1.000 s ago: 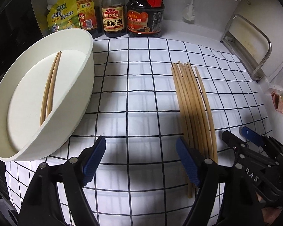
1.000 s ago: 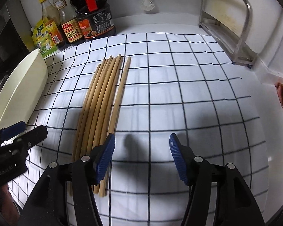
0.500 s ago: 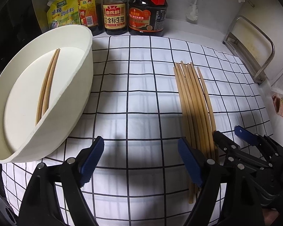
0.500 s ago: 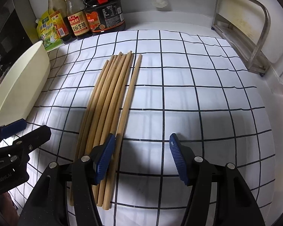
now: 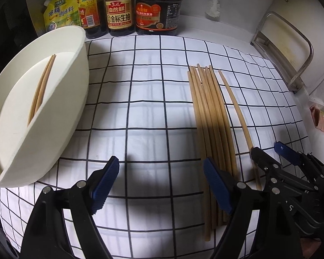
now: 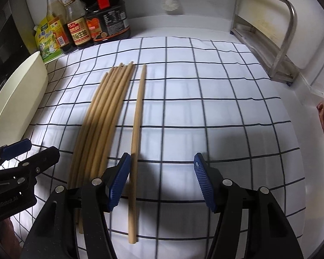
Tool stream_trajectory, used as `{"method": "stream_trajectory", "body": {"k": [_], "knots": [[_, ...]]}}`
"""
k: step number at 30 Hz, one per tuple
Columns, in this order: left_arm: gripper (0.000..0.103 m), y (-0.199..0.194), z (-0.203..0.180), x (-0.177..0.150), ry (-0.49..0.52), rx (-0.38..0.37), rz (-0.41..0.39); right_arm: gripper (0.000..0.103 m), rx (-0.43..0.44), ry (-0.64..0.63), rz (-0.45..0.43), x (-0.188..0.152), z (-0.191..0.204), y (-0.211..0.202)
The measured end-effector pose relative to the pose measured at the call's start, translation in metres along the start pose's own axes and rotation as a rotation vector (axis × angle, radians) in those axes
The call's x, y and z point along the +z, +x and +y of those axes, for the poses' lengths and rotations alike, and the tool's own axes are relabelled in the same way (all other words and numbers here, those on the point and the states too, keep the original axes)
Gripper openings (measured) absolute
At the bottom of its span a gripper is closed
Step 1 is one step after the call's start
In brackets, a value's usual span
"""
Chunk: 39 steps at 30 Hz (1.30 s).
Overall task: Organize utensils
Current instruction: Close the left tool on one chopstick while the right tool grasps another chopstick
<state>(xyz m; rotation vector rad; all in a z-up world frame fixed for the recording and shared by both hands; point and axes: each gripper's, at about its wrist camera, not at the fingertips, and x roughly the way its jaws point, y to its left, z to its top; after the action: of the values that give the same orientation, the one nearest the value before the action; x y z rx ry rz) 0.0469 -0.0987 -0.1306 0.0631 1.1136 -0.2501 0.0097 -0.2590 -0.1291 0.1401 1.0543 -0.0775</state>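
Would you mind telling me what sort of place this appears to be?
Most likely a home kitchen counter: dark soy sauce bottles against the white wall, wooden chopsticks on a black-and-white checked cloth, and a metal dish rack.

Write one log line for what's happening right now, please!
left gripper: open, empty | right gripper: open around single wooden chopstick | white oval bin: two chopsticks inside

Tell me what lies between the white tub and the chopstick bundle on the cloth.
Only bare checked cloth separates the white tub from the chopstick bundle, seen in the left wrist view.
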Motion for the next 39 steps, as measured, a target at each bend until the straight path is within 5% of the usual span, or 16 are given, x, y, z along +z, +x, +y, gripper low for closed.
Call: {"method": "stream_trajectory", "body": {"k": [39], "knots": [[0.085, 0.024, -0.011, 0.003, 0.011, 0.089, 0.047, 0.058, -0.008, -0.012, -0.024, -0.002, -0.013, 0.000]]}}
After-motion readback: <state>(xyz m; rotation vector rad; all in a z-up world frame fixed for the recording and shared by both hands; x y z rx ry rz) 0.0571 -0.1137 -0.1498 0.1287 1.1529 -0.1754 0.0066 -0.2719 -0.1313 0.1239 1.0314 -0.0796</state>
